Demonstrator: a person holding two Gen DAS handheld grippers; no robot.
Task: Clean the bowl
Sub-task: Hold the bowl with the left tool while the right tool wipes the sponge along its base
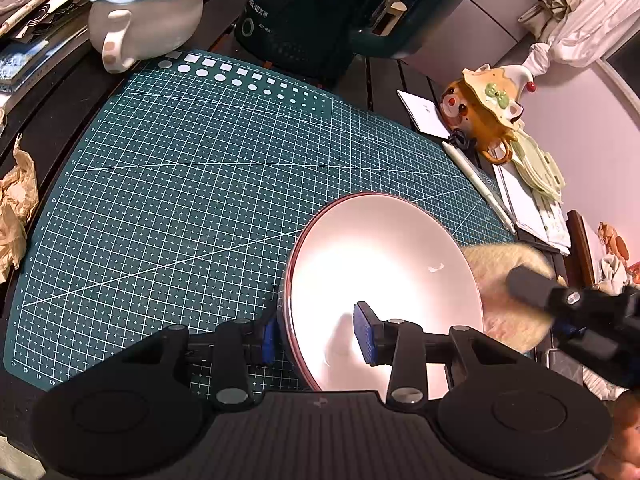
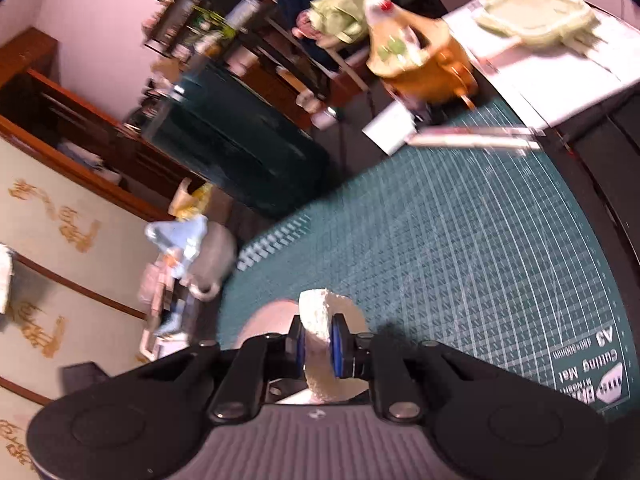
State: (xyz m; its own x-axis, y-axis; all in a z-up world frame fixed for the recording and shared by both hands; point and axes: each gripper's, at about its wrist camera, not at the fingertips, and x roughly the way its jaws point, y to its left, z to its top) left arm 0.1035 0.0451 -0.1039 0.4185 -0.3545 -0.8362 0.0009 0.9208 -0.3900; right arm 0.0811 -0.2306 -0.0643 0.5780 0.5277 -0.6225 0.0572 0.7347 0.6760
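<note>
The left hand-held gripper (image 1: pixel 318 336) pinches the bowl's (image 1: pixel 384 248) near rim, tilting it above the bench's (image 1: pixel 380 76) green mat so its inside faces the sponge (image 1: pixel 492 264), itself pinched in the right hand-held gripper (image 2: pixel 316 346), probably for wiping.

So the surface is a dark slatted table (image 1: pixel 380 76) with a big green cutting mat (image 1: pixel 180 184) covering most of it; everything else sits around that mat. The pink bowl (image 1: pixel 384 264) is over the mat's near right corner, tilted up on its edge. Past the far left corner there's a grey teapot (image 1: pixel 140 24), past the far edge a dark green appliance (image 1: pixel 320 20). Off the right edge: orange teapot (image 1: pixel 484 112), white pen (image 1: pixel 480 184), papers (image 1: pixel 528 204). Crumpled brown paper (image 1: pixel 16 208) off the left edge.
</note>
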